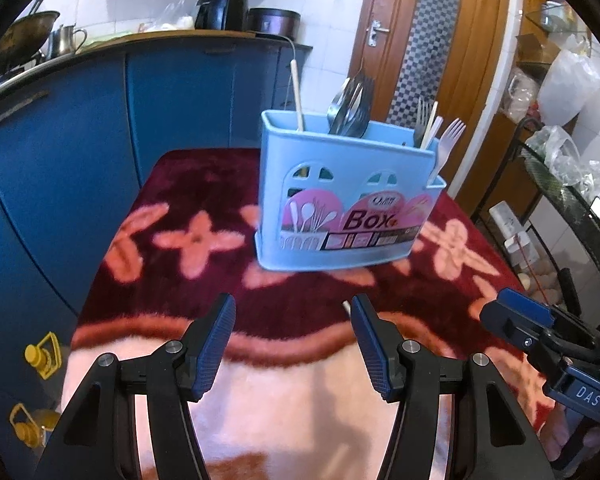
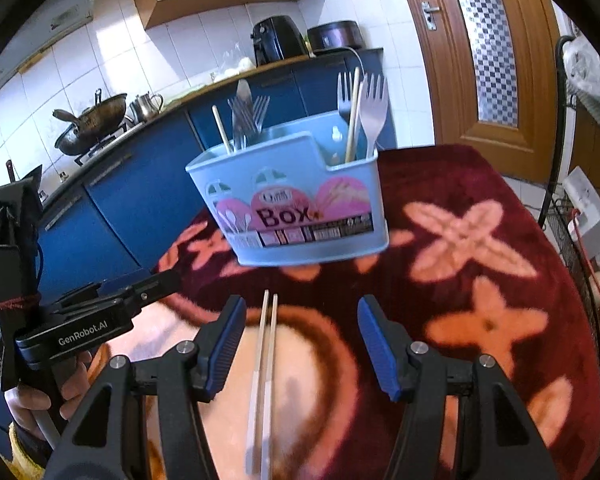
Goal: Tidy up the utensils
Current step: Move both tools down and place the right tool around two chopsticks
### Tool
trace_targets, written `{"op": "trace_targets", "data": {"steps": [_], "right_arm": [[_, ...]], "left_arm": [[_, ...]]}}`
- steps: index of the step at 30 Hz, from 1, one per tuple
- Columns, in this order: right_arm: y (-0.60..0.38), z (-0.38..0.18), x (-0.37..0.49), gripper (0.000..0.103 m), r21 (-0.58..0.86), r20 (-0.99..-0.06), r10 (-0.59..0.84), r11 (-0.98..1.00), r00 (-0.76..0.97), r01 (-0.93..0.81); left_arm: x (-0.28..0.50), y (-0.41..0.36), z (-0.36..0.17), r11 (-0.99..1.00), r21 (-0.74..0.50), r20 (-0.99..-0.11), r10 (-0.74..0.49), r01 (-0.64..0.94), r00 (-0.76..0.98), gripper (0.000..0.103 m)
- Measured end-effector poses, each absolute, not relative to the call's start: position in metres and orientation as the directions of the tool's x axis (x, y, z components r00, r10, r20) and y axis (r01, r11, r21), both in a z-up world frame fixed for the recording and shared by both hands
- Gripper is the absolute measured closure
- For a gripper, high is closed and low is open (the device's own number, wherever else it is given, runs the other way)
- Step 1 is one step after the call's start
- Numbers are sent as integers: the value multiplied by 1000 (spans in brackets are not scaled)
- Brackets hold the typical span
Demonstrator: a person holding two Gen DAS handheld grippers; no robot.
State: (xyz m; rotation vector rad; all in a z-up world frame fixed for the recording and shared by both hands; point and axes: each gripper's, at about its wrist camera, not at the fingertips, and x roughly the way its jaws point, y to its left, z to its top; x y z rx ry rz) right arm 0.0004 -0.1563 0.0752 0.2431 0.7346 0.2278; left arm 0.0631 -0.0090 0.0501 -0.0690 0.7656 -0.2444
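Note:
A light blue utensil box (image 1: 340, 208) marked "Box" stands on a red flowered blanket (image 1: 172, 208); it also shows in the right wrist view (image 2: 296, 208). It holds forks (image 2: 374, 108), spoons (image 1: 350, 106) and single chopsticks (image 1: 298, 96). A pair of pale chopsticks (image 2: 265, 380) lies on the blanket between my right gripper's fingers. My right gripper (image 2: 302, 344) is open above them. My left gripper (image 1: 292, 344) is open and empty in front of the box. Only a chopstick tip (image 1: 346, 305) shows by its right finger.
Blue kitchen cabinets (image 1: 80, 140) with a wok (image 2: 92, 120), kettle and air fryer (image 1: 222, 6) stand behind and left. A wooden door (image 1: 432, 56) is at the back right. A black wire rack (image 1: 572, 216) with bags stands right of the table.

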Motion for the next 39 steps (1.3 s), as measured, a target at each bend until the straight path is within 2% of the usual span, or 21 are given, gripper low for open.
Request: {"op": "trace_targets", "data": {"steps": [13, 17, 23, 33, 39], "right_arm": [[-141, 46, 2, 42, 308, -713, 313, 944, 627, -121], [-134, 36, 3, 57, 294, -742, 313, 947, 593, -132], [-125, 28, 2, 72, 245, -777, 292, 956, 558, -160], [-113, 23, 4, 77, 227, -799, 299, 953, 521, -200], [-102, 21, 8, 78, 159, -830, 250, 963, 498, -219]], "left_arm": [[59, -1, 28, 980, -124, -721, -198, 157, 664, 41], [58, 2, 24, 981, -126, -729, -193, 149, 657, 41], [58, 5, 21, 981, -135, -732, -195, 142, 653, 41], [58, 9, 16, 978, -153, -735, -208, 141, 645, 41], [58, 11, 15, 976, -168, -735, -217, 138, 643, 41]]}}
